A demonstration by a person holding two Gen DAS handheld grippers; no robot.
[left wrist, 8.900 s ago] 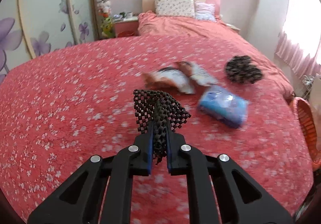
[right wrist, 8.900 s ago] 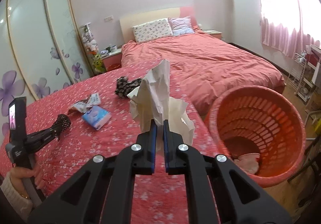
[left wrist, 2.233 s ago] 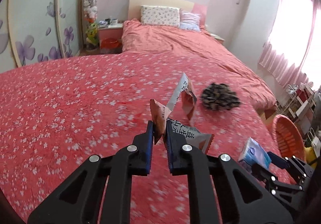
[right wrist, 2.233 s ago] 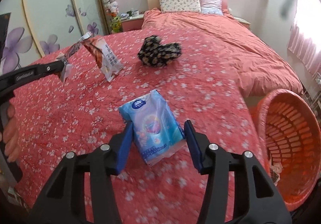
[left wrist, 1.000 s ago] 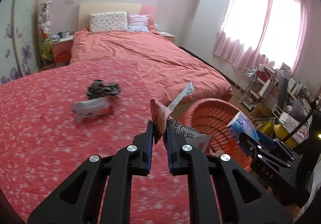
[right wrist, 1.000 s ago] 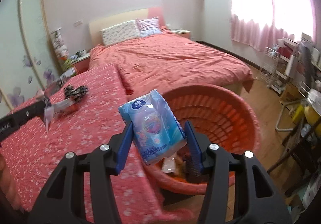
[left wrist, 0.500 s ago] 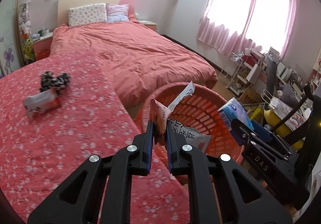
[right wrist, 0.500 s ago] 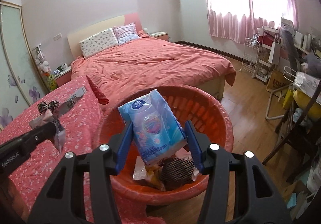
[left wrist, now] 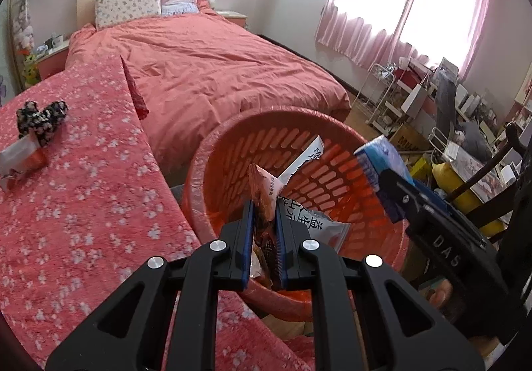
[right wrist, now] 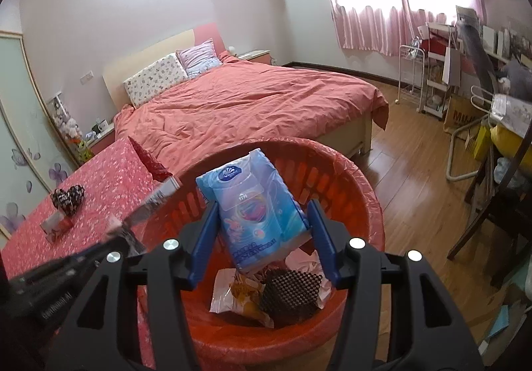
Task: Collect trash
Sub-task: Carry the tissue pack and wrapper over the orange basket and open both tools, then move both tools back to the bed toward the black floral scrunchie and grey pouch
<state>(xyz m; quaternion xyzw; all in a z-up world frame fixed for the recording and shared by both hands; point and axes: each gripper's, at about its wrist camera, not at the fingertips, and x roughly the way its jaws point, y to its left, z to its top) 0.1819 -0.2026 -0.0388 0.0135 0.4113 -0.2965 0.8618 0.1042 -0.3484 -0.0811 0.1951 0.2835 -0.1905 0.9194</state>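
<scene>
An orange plastic basket stands beside the flowered bedspread. My left gripper is shut on a crumpled snack wrapper, which hangs over the basket's near rim. My right gripper is over the basket, shut on a blue tissue pack. In the left wrist view the tissue pack shows at the right. A black mesh piece and a wrapper lie in the basket. My left gripper shows blurred at the left of the right wrist view.
A dark floral cloth and a red-and-white wrapper lie on the bedspread at the left. Behind is a bed with a pink duvet. A wooden floor, a dark chair and cluttered shelves fill the right.
Both grippers have come forward and down from the bedspread to over the basket, which now fills the lower middle of each view. Each still grips its item.
</scene>
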